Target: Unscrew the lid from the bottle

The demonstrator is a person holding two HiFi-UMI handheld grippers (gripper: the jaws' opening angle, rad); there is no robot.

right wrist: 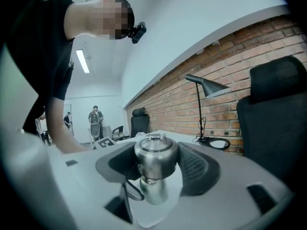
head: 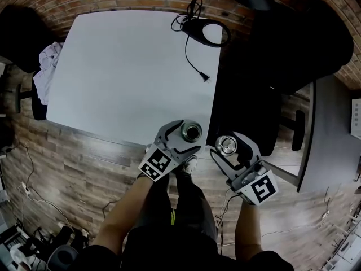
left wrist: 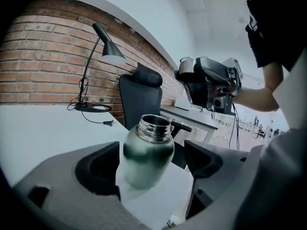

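The left gripper point(left wrist: 151, 153) is reaching over the near edge of the white rectangular surface point(head: 124, 72), and its jaws are standing released around the green-and-silver metal bottle point(left wrist: 146, 152). The bottle is sitting between the two dark pads, close to the left one, with a clear gap showing before the right one. It is resting on the surface near that near edge, and its steel mouth is lying open, with no lid on it.

The right gripper point(right wrist: 153, 166) is hovering off the surface just to the right of the bottle, and its jaws are grasping the round silver metal lid point(right wrist: 153, 151) on both sides. The lid's narrower stem is hanging below the pads, and a dark loop is dangling at its side.

A black desk lamp point(head: 206, 31) is standing at the far edge of the surface, its cord trailing across the top.
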